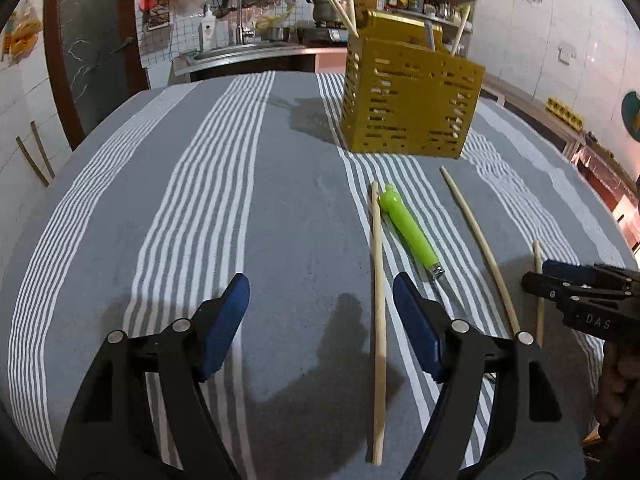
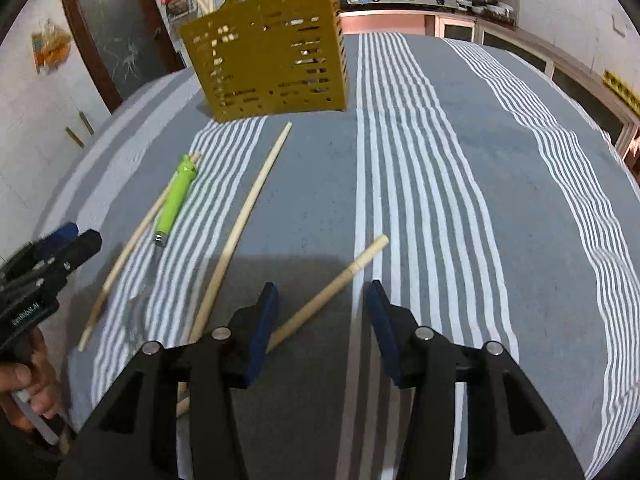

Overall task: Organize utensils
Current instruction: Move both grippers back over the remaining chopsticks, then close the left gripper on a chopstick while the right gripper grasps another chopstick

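A yellow slotted utensil holder (image 1: pixel 412 104) stands at the far side of the striped cloth, with chopsticks sticking out; it also shows in the right wrist view (image 2: pixel 268 56). On the cloth lie a green-handled utensil (image 1: pixel 408 230), a straight chopstick (image 1: pixel 378 264) between my left fingers, a curved chopstick (image 1: pixel 480 240) and a short chopstick (image 1: pixel 538 280). My left gripper (image 1: pixel 322 300) is open above the cloth. My right gripper (image 2: pixel 320 308) is open, with a chopstick (image 2: pixel 336 284) lying between its fingers; it appears at the right edge of the left wrist view (image 1: pixel 536 276).
The table is covered by a grey cloth with white stripes (image 1: pixel 208 208). Behind it are a kitchen counter with a sink (image 1: pixel 248 48), hanging utensils and shelves. A dark door (image 2: pixel 116 36) stands at the left.
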A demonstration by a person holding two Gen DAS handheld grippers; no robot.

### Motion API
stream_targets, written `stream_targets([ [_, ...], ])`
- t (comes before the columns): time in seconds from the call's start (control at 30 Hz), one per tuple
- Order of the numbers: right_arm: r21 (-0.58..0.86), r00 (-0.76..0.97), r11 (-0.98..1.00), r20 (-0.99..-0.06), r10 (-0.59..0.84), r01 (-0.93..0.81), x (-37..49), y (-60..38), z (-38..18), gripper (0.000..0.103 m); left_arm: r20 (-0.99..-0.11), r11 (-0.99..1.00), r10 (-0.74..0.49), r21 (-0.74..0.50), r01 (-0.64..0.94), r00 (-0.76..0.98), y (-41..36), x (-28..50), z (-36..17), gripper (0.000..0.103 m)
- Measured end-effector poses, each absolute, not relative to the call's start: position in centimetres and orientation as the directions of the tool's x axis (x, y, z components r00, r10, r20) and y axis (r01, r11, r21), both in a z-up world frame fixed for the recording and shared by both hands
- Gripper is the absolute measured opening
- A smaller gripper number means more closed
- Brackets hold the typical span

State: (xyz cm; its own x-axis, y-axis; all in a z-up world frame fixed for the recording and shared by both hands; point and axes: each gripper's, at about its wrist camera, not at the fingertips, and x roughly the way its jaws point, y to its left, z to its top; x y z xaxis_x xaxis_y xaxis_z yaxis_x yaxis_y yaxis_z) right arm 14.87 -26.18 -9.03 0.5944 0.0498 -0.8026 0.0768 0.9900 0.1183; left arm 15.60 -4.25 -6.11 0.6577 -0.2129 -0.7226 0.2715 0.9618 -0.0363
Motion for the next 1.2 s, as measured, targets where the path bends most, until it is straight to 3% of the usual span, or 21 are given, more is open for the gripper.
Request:
stream_targets([
  [0.17, 0.083, 0.597, 0.994, -0.802, 0.028, 0.065, 15.8, -26.4, -9.0, 0.028, -0.763, 0.959, -0.185, -0.002, 0.284, 0.619, -5.3, 17.3, -7.3, 0.072],
  [0.87, 0.024, 0.556, 0.999, -0.83, 0.047, -0.048, 22.1, -28.2, -8.3, 0.011, -0.844, 0.922, -0.159, 0.058, 0.382, 0.512, -9.5, 24.9, -8.4, 0.072],
  [0.97, 0.006, 0.549, 0.998, -0.835, 0.04, -0.064, 22.9, -28.3, -8.2, 0.006, -0.844, 0.912, -0.172, 0.058, 0.406, 0.508, -10.3, 25.2, -8.1, 0.046],
  [1.03, 0.0, 0.545, 0.998, -0.838, 0.036, -0.066, 23.2, -28.3, -8.1, 0.006, -0.846, 0.905, -0.177, 0.062, 0.422, 0.503, -10.9, 25.4, -8.0, 0.019],
  [1.1, 0.004, 0.545, 0.998, -0.837, 0.038, -0.064, 23.3, -28.4, -7.9, 0.006, -0.848, 0.901, -0.173, 0.069, 0.428, 0.501, -11.4, 25.5, -7.9, 0.006],
  [1.2, 0.016, 0.551, 0.998, -0.833, 0.047, -0.061, 23.1, -28.6, -7.6, 0.006, -0.851, 0.905, -0.188, 0.045, 0.424, 0.49, -11.4, 25.7, -7.6, 0.004],
])
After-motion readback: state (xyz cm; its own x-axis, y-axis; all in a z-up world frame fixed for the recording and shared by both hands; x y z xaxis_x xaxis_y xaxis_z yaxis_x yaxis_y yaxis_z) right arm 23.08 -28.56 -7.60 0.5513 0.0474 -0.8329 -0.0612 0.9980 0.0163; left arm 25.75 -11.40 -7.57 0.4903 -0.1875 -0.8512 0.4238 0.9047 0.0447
